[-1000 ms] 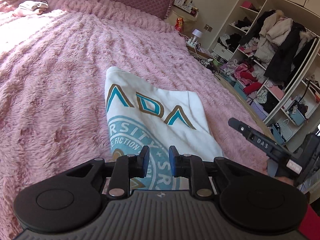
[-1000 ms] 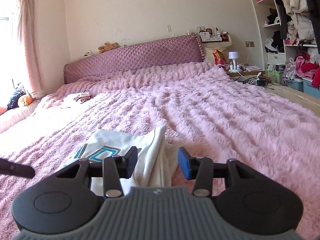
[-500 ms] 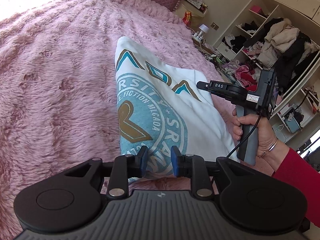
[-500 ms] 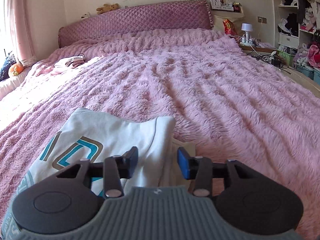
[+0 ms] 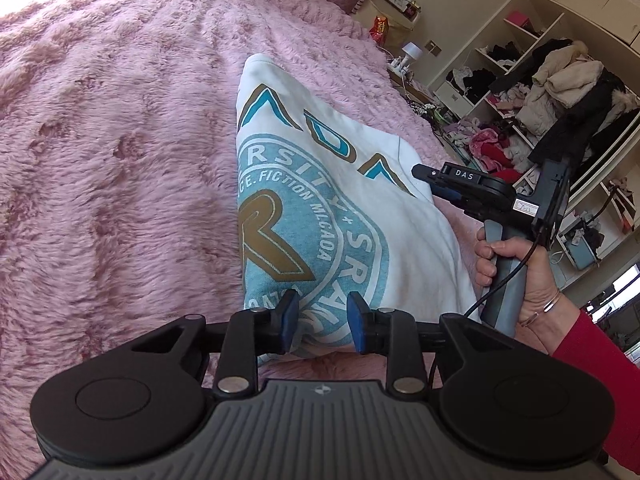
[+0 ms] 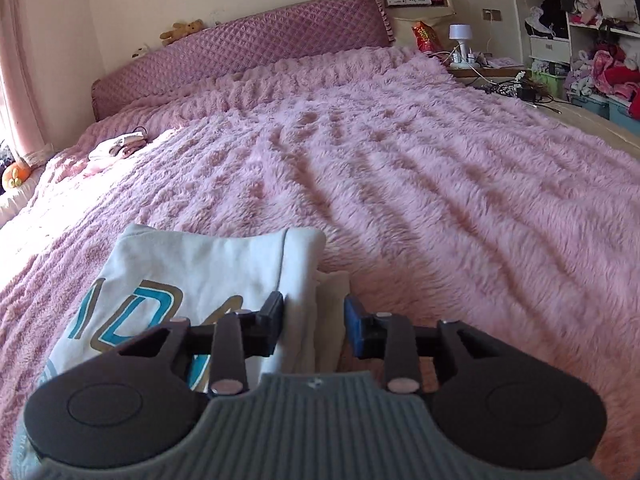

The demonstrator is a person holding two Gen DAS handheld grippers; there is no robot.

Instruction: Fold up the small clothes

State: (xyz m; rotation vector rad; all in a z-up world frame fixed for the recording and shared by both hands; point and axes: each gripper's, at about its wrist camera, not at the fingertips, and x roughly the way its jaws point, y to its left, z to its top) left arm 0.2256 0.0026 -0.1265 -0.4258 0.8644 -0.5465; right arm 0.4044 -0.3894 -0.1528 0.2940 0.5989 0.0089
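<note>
the left gripper (image 5: 319,326), black with blue pads, points forward and downward at the near hem of the folded white sweatshirt with a teal and gold round print (image 5: 320,216). its jaws have just been opening and now stand at a narrow gap, with the hem showing in the gap; the pads do not press the cloth.

at about three o'clock in the left wrist view, the person's right hand (image 5: 516,280), a red sleeve (image 5: 600,380) and thin bangles at the wrist, grips the grey handle of the right gripper (image 6: 314,326). that tool is held nearly level and reaches in from the right, its tip over the right edge of the sweatshirt. in the right wrist view its jaws have just been opening; they stand part open astride the stacked folded edge, and whether the pads touch it cannot be told.

the sweatshirt lies flat on the fluffy pink bed cover (image 5: 120,140), folded into a long narrow shape running from six o'clock toward twelve o'clock in the left wrist view. its top face shows teal letters edged in gold and a pale blue round badge with white lettering and a gold figure. the layers at the right edge sit slightly stepped, a cream under-layer (image 6: 332,300) showing at about one o'clock of the right gripper's gap.
</note>
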